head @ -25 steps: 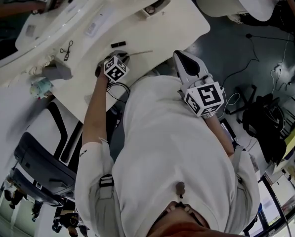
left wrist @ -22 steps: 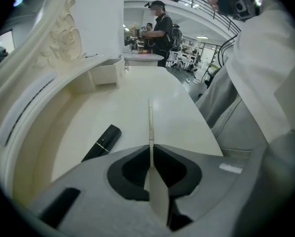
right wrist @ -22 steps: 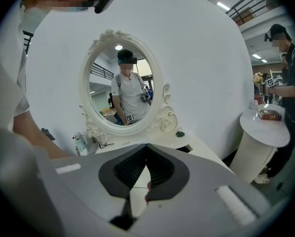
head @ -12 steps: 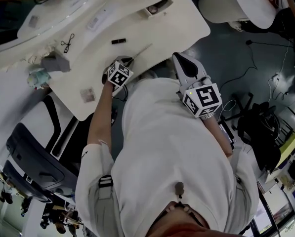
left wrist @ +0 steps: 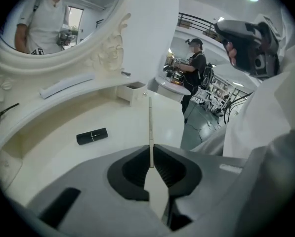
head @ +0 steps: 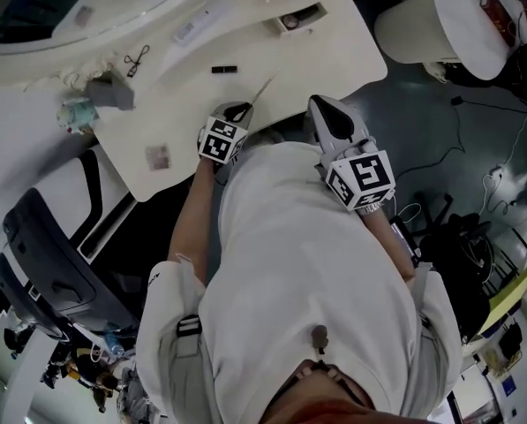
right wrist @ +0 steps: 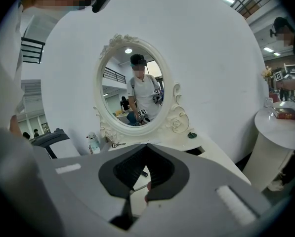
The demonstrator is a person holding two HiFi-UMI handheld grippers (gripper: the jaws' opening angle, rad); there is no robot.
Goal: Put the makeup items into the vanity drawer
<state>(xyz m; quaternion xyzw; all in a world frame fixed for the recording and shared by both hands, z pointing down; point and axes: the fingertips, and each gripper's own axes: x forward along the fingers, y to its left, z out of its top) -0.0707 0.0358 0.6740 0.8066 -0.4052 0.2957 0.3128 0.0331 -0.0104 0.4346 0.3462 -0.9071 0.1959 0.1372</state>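
Makeup stick (left wrist: 150, 127) clamped in left hand-held gripper (left wrist: 150, 149), jaws just closed on it, held above surface (left wrist: 53, 142); long axis pointing straight ahead toward small open drawer (left wrist: 132, 90) beyond its tip. Right hand-held gripper (right wrist: 146, 146) shut, empty.

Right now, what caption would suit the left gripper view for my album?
Left gripper pinching a thin cream stick over the white vanity top, short black tube lying nearby.

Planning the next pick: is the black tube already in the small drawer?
No, the black tube lies out on the vanity top, well apart from the open drawer.
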